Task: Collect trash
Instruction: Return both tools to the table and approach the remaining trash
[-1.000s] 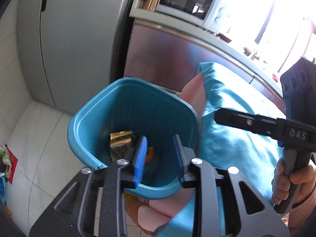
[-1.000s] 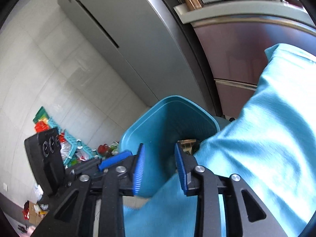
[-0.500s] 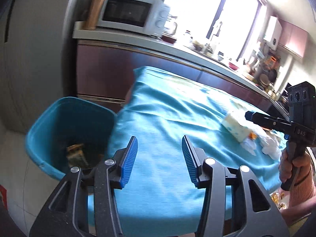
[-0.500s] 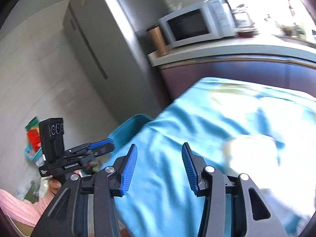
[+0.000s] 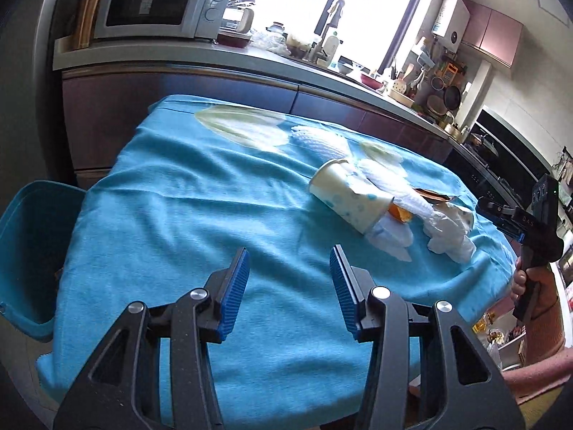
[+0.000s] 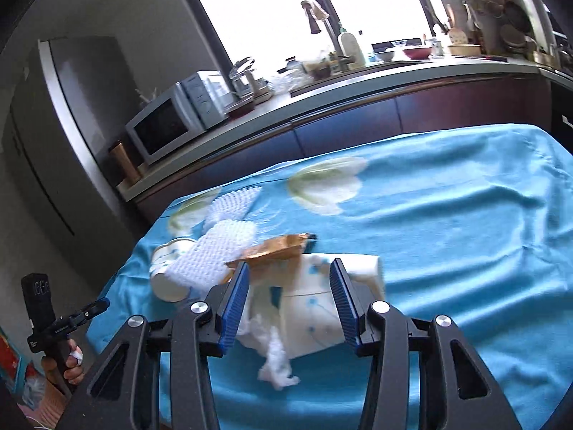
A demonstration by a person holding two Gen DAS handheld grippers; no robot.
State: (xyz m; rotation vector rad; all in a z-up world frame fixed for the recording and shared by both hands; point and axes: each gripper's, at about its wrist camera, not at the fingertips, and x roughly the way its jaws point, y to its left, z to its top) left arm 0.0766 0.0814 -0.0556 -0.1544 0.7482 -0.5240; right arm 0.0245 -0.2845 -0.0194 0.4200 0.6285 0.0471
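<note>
In the left wrist view we record the left gripper (image 5: 289, 290) at lower centre, its blue-padded jaws spread wide with nothing between them, held over a bare stretch of the turquoise flower-printed tablecloth (image 5: 186, 215). The trash lies in a cluster at centre right of the frame, on the cloth: a white paper cup with blue dots (image 5: 347, 197) tipped on its side, a white foam mesh sleeve (image 5: 386, 179) touching its upper edge, a brown foil wrapper (image 5: 431, 195) just behind, and crumpled white tissue (image 5: 451, 231) beside it to the right. A teal plastic bin (image 5: 25, 251) stands at the left edge, below the table's corner. The right gripper (image 5: 501, 215) enters from the right edge, near the tissue; from here we cannot tell its jaw state. A grey microwave (image 5: 154, 3) sits on the counter at upper left.

In the right wrist view we note the right gripper (image 6: 289, 301) at lower centre, jaws wide apart and holding nothing, with a flattened white carton with blue dots (image 6: 308, 308) and the tissue (image 6: 275, 362) in line between them. The wrapper (image 6: 275, 247) lies just above, the mesh sleeve (image 6: 215, 251) and cup (image 6: 168, 283) to its left. The left gripper (image 6: 91, 310) shows at lower left, beyond the cloth's edge.
</note>
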